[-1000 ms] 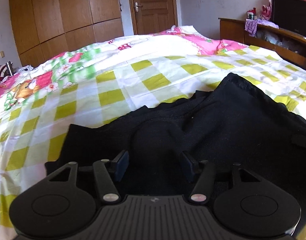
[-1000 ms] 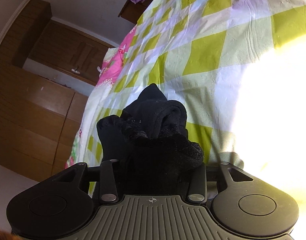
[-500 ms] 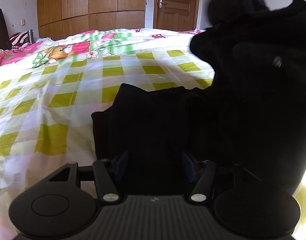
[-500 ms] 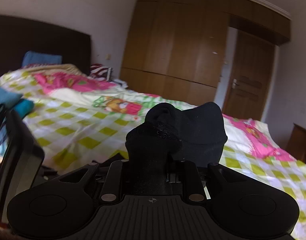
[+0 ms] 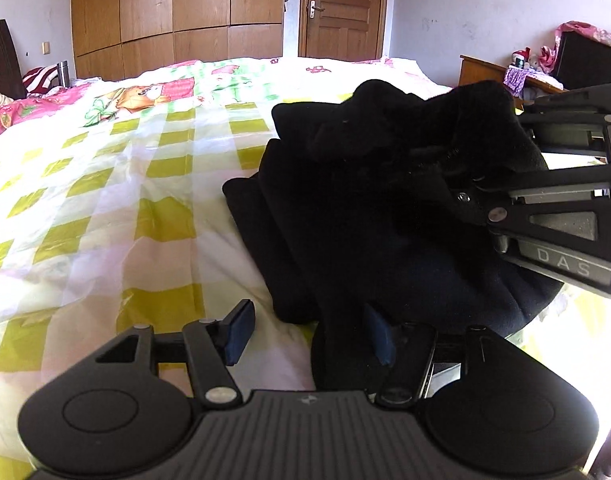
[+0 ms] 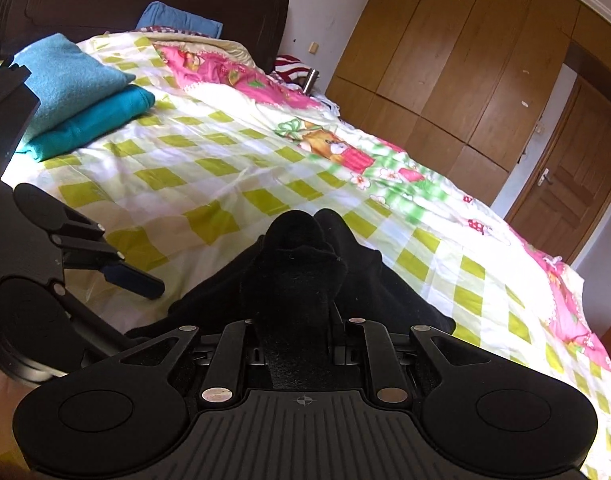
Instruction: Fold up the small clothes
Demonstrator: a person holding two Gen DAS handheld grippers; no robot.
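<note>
On the bed (image 5: 105, 208), near its right edge: the right gripper (image 6: 297, 320), jaws clamped on a bunched end of the black garment (image 5: 365, 208), has carried that end over onto the rest of the cloth within the last sec. The left gripper (image 5: 309, 334), jaws apart, has let go; one finger is under cloth. Fold looks approx. half made; release and smoothing prob. next.

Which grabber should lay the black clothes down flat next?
Probably the right gripper: it is already shut on the black garment. The left gripper is open, holding nothing.
</note>
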